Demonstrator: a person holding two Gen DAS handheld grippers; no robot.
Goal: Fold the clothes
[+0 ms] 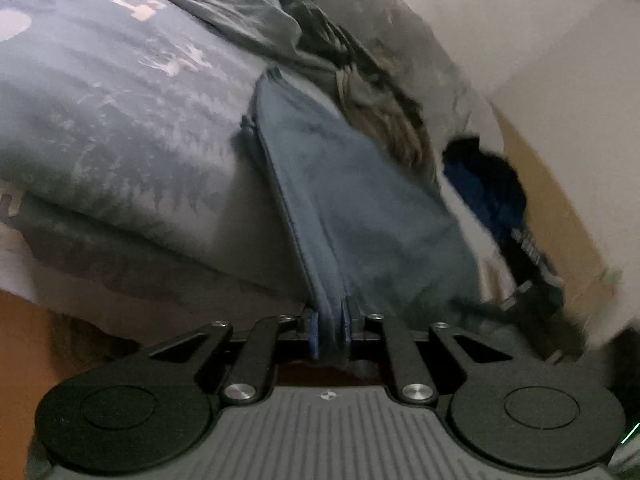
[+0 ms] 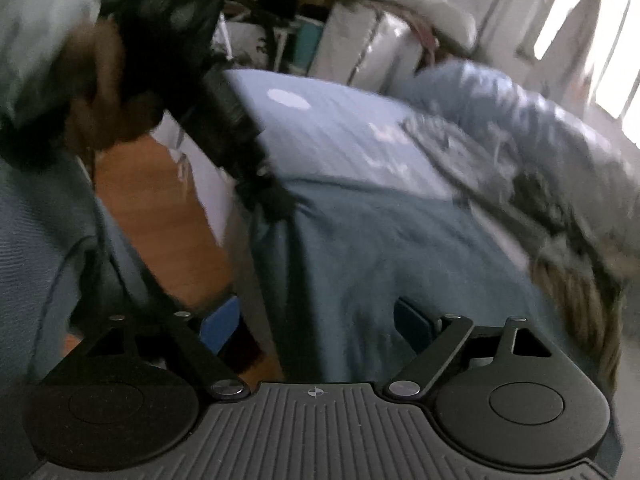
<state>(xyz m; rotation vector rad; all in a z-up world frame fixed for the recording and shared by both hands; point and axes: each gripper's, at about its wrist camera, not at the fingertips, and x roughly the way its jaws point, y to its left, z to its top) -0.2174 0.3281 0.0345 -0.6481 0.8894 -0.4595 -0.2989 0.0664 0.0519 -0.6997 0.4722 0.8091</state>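
Observation:
A blue-grey garment stretches from the bed to my left gripper, which is shut on a bunched edge of it. In the right wrist view the same garment hangs wide across the middle. My left gripper pinches its upper left corner, and a hand holds that tool. My right gripper is open, its fingers wide apart. The cloth drapes between them, with one blue pad on its left and the other partly behind the fabric. Both views are blurred.
The bed carries a pale blue printed duvet. A grey garment and a furry tan and dark piece lie on it beyond the blue cloth. A cardboard box stands at right. Wooden floor shows beside the bed.

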